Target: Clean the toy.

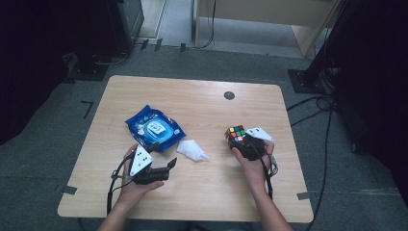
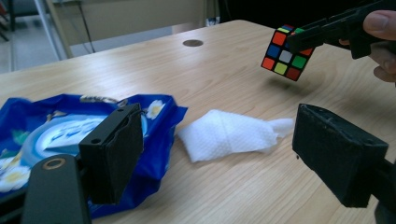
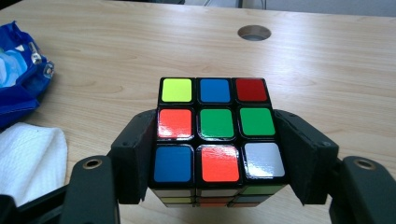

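Note:
My right gripper [image 1: 239,140] is shut on a Rubik's cube [image 1: 235,133], with a jaw pressed on each side of it. The cube [image 3: 215,123] shows mixed colours on top, and my right gripper [image 3: 215,154] holds it just above the wooden table [image 1: 202,192]. In the left gripper view the cube [image 2: 286,52] hangs tilted over its shadow. My left gripper [image 1: 169,164] stands open at the front left with nothing between its pads [image 2: 116,149]. A crumpled white wipe [image 2: 229,133] lies on the table just beyond its jaws. The wipe [image 1: 192,150] rests between the two grippers.
A blue pack of wet wipes [image 1: 154,127] lies left of centre, close to the left gripper; it also shows as a blue pack [image 2: 42,135] behind the left jaw. A round cable hole [image 1: 229,95] sits near the table's far edge. Cables and stands ring the table.

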A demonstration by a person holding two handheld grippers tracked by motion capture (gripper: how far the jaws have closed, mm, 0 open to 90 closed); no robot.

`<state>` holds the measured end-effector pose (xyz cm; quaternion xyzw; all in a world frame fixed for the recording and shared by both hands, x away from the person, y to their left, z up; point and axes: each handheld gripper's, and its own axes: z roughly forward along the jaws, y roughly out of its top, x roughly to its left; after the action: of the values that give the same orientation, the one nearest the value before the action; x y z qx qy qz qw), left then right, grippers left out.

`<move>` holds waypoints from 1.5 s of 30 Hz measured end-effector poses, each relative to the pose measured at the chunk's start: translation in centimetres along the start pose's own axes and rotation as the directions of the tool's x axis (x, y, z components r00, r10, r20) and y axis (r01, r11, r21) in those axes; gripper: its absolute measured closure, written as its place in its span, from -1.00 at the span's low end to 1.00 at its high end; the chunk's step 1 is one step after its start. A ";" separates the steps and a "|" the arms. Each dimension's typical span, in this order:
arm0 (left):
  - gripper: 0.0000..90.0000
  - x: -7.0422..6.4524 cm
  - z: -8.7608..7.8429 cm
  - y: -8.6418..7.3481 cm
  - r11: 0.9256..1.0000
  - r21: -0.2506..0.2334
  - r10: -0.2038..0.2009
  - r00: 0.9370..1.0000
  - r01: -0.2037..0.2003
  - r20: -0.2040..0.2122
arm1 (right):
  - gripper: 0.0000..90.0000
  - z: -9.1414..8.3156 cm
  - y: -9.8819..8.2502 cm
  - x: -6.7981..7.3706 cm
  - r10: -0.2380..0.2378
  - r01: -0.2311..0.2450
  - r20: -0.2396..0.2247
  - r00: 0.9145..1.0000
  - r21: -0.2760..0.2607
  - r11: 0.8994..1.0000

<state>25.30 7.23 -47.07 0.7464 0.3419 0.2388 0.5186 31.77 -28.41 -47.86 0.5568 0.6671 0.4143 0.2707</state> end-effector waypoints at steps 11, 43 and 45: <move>-0.62 1.7 -1.6 -0.8 0.997 0.009 -0.074 0.995 0.074 -0.060 | -0.23 2.4 0.5 1.3 -0.038 0.037 0.011 0.999 0.022 0.999; -0.63 0.9 -1.1 -1.1 0.997 0.045 -0.053 0.997 0.056 -0.053 | -0.44 2.6 0.5 1.8 -0.030 0.031 0.024 0.999 -0.016 0.999; -0.63 0.9 -1.1 -1.0 0.997 0.037 -0.063 0.996 0.065 -0.055 | -0.55 2.0 0.7 1.8 -0.019 0.019 0.020 1.000 -0.028 0.999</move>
<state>24.85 8.81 -47.65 0.7383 0.3841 0.2351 0.5021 33.38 -26.15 -48.08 0.5506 0.6636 0.4156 0.2893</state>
